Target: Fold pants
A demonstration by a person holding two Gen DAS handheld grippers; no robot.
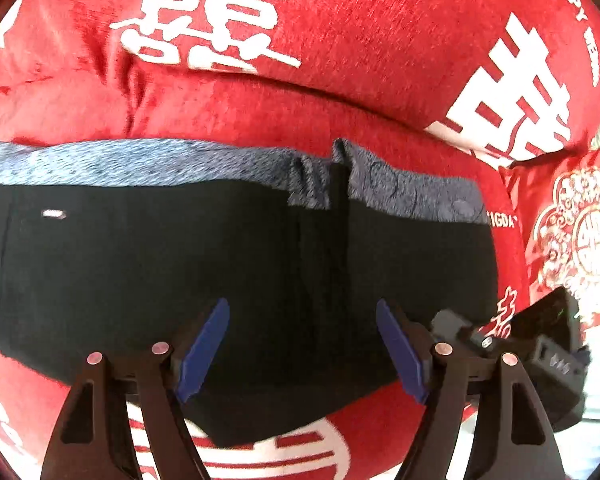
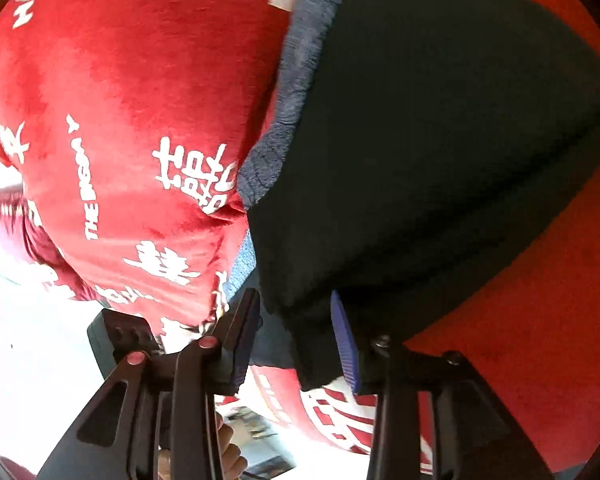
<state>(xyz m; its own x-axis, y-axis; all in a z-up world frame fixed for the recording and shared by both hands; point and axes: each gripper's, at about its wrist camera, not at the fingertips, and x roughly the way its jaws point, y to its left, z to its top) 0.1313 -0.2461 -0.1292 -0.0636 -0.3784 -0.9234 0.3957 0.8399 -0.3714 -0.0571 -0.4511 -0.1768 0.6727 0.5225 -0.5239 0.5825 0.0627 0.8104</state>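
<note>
Left wrist view looks down, close, across the pants (image 1: 180, 272). Right wrist view sits closer at their corner. Both share the red blanket (image 1: 340, 40).

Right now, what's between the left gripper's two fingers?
Only the black pants lying flat on the red blanket; the open left gripper grips nothing, per the left wrist view.

Pants (image 1: 180, 272): black, waistband (image 1: 140, 162) heathered blue-grey, small white tag near left edge. Blanket (image 1: 360, 40): red plush, white Chinese characters plus white English lettering. Cushion (image 1: 572, 236) at right: red, white/gold ornamental medallion, probably embroidered, view blurred. Gripper pads (image 1: 204, 348): blue on black frames.
</note>
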